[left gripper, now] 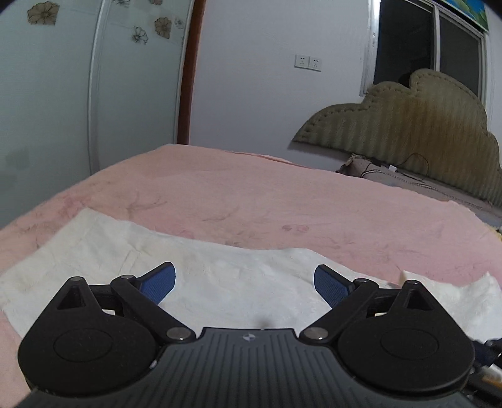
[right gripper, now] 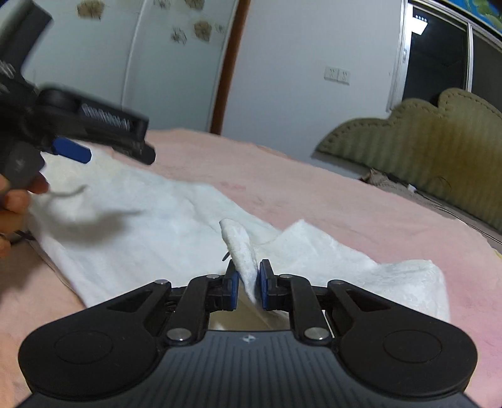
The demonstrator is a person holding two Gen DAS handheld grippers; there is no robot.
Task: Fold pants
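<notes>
Dim, flat indoor light, cool white cast, source overhead: a ceiling lamp reflects as a bright patch in the dark night window pane (right gripper: 420, 25). Shadows are soft; a blurry grey one lies on the white fluffy fabric pants (right gripper: 150, 219) under the black left tongs (right gripper: 72, 150), which are motion-smeared in the right view. Left view is sharper. Strong fisheye bending at the edges, black vignette in the corners. No glare on the pink plush bed cover (left gripper: 282, 201).

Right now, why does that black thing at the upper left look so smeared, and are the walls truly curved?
Right wrist view: the left gripper is motion-blurred, while the white pants stay fairly sharp. Left wrist view: sharp, but the fisheye lens bows the bed and door frame.
</notes>
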